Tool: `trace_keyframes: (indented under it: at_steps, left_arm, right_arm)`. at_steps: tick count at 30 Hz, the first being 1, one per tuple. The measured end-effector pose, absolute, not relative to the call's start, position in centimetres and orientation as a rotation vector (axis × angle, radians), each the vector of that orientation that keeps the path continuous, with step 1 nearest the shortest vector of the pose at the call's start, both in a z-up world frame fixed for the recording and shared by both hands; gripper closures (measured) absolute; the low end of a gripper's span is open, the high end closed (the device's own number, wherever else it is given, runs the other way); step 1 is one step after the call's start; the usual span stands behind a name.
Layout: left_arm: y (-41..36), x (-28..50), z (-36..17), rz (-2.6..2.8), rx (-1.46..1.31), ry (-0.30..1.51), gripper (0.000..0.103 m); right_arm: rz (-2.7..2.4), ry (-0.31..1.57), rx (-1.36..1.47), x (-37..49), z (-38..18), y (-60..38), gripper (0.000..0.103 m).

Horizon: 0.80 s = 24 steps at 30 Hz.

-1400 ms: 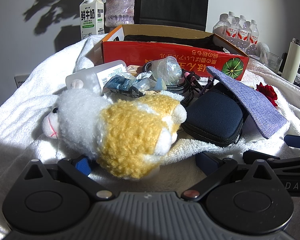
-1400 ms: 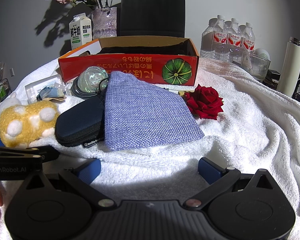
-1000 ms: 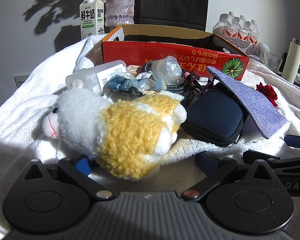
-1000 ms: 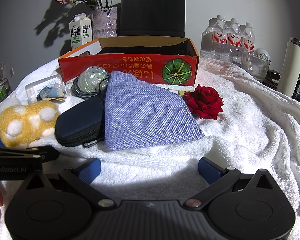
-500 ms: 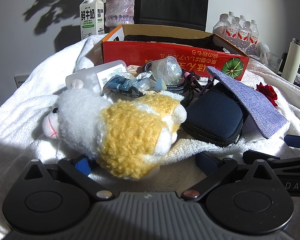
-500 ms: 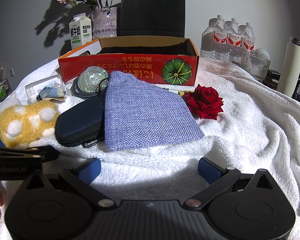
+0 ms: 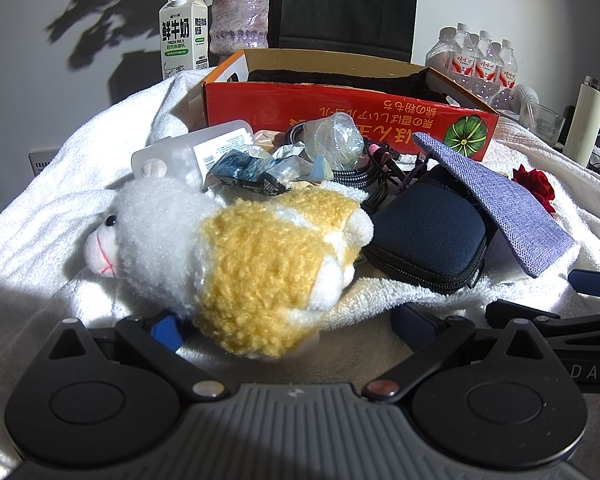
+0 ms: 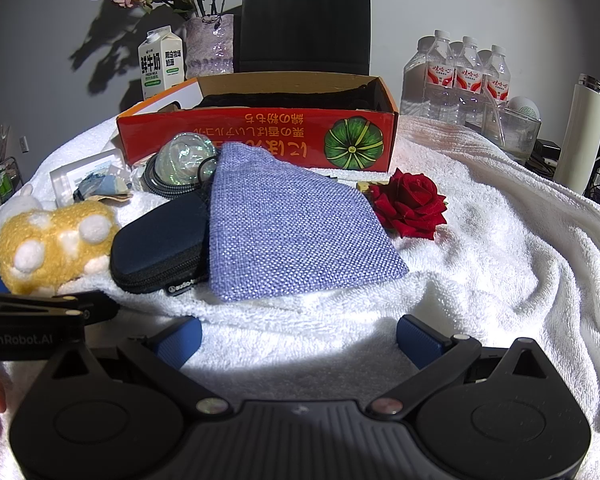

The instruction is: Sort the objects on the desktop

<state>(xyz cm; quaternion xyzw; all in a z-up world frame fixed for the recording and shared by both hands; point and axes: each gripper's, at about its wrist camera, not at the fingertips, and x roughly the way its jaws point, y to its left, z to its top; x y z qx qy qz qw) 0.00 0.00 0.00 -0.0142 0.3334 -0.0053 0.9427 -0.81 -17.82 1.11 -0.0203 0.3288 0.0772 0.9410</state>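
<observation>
Left wrist view shows the left gripper (image 7: 292, 324) with its jaws spread apart, the plush sheep (image 7: 228, 256) lying at twelve o'clock just ahead and partly between the fingers on the white towel (image 7: 52, 216); it looks light, soft and squashy, so I would pinch the thick yellow belly rather than the head. The right gripper (image 8: 298, 340) is likewise spread and empty, facing the limp purple pouch (image 8: 292, 228) at twelve o'clock, with the red box (image 8: 260, 140) beyond it.
</observation>
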Motion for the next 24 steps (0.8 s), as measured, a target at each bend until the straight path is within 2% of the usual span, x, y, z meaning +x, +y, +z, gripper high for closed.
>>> trace_keyframes:
  at_steps: [24]
  left_arm:
    - [-0.02,-0.01,0.0,-0.01,-0.026,0.681,0.0]
  right_arm:
    - [0.155,0.67,-0.043,-1.17,1.11,-17.69,0.0]
